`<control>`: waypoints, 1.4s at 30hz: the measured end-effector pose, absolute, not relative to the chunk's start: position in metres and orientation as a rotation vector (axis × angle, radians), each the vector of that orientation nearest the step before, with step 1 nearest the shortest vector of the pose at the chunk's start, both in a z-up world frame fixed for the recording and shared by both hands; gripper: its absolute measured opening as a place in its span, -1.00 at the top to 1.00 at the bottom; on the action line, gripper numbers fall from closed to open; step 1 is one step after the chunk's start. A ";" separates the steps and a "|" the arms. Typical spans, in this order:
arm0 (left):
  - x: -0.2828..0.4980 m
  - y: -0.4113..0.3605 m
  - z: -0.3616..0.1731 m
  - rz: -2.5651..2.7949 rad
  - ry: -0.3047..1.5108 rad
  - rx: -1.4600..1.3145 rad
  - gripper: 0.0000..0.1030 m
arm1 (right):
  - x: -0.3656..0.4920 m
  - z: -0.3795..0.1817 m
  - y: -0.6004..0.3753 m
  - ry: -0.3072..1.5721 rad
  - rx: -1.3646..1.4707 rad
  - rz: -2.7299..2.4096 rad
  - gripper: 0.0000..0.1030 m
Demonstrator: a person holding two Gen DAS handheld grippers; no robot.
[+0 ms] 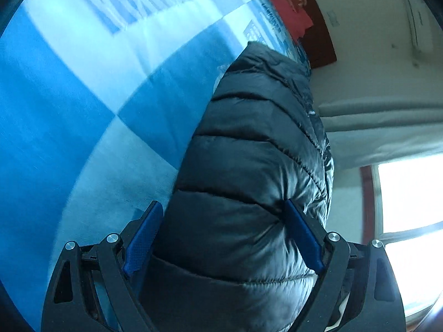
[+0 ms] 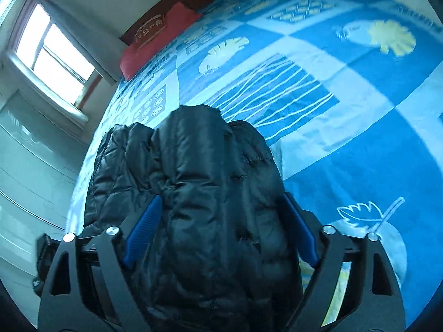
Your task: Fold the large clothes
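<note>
A black quilted puffer jacket (image 1: 249, 166) lies bunched on a bed with a blue patterned blanket (image 1: 83, 110). In the left wrist view my left gripper (image 1: 224, 235) has its blue pads (image 1: 144, 238) pressed against both sides of a thick fold of the jacket. In the right wrist view the jacket (image 2: 193, 179) fills the space between the blue pads (image 2: 144, 229) of my right gripper (image 2: 221, 229), which also squeezes a thick bundle of it. The blanket (image 2: 332, 110) spreads out beyond.
A red pillow (image 2: 155, 38) lies at the head of the bed against a dark headboard. A window (image 2: 52, 52) is on the wall to the left, with a white wall and cabinet (image 2: 27, 166) beside the bed. The pillow (image 1: 288, 2) shows in the left wrist view too.
</note>
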State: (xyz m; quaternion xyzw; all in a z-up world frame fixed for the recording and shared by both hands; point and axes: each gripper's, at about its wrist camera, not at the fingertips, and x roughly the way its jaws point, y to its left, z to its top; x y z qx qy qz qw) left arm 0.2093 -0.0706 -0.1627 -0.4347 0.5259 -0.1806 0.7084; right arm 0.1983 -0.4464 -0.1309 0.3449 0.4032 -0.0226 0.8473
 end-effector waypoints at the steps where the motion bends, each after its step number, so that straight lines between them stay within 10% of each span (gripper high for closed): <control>1: 0.209 -0.071 -0.163 -0.403 1.161 -0.964 -0.74 | 0.200 -0.135 -0.450 0.853 0.751 -0.034 -0.77; 7: 0.207 -0.081 -0.161 -0.418 1.129 -0.951 -0.75 | 0.206 -0.155 -0.454 0.870 0.852 0.057 -0.80; 18: 0.213 -0.098 -0.146 -0.534 1.136 -0.859 -0.64 | 0.202 -0.152 -0.438 0.847 0.903 0.171 0.15; 42: 0.267 0.005 -0.113 -0.421 1.020 -0.805 -0.60 | 0.314 -0.135 -0.314 0.828 0.939 0.360 0.26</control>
